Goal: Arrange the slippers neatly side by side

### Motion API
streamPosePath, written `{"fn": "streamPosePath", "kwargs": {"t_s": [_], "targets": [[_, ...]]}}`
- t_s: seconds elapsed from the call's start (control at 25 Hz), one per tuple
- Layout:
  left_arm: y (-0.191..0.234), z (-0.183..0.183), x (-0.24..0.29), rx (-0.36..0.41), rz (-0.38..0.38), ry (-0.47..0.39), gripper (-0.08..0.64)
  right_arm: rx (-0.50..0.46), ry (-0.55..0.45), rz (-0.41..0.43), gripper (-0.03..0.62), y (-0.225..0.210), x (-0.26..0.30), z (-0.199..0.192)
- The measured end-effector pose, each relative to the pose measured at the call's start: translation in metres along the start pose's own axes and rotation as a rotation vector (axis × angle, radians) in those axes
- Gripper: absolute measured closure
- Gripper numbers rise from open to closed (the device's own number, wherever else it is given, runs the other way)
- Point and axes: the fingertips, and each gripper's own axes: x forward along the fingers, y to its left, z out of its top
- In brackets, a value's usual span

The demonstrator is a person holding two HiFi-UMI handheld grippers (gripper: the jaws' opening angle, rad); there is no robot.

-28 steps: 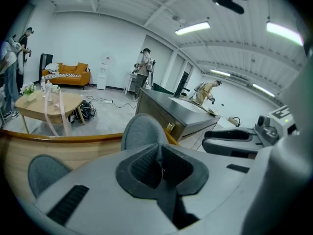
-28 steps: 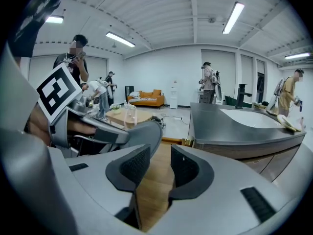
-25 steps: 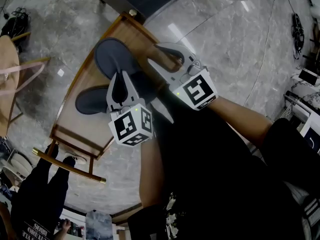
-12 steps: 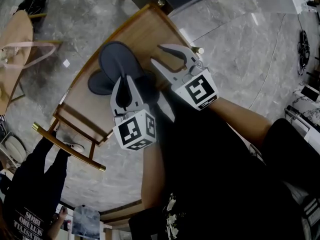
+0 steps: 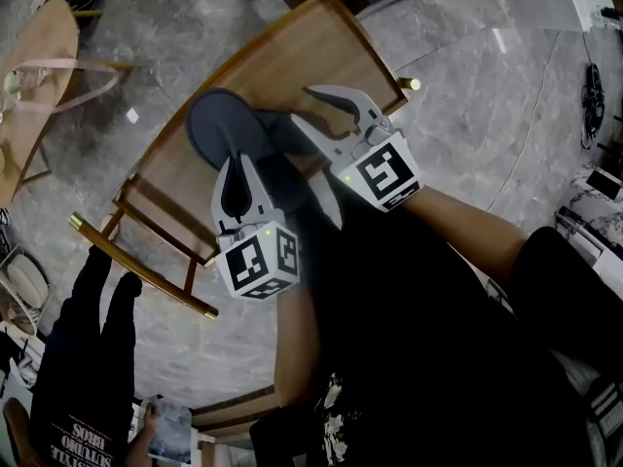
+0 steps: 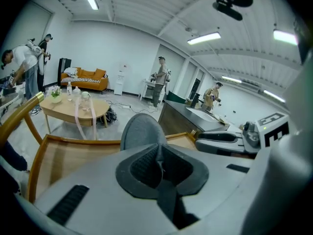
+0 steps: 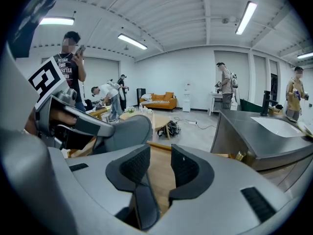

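The left claw point(image 5: 238, 163) is pinched almost closed on the rim of a grey slipper point(image 5: 219, 115), which juts out beyond it over the wooden worktop point(image 5: 321, 47). Just beside it, the right claw point(image 5: 302, 107) gapes wide, holding nothing.

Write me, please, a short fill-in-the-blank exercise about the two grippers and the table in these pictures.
1. The left gripper is shut on a grey ____.
2. The jaws of the right gripper are ____, with nothing between them.
3. The table under both grippers is made of ____.
Missing words: slipper; open; wood.
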Motion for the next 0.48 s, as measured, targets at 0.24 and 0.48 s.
{"fn": "streamPosePath", "kwargs": {"t_s": [0.24,0.48], "targets": [[0.029,0.005,-0.016,-0.010,0.013,-0.016,0.537,-0.006,0.002,0.014,0.471,0.021,0.014,0.005],[0.061,0.003,-0.030,-0.011,0.039,-0.019,0.537,-0.026,0.007,0.024,0.471,0.041,0.027,0.007]]}}
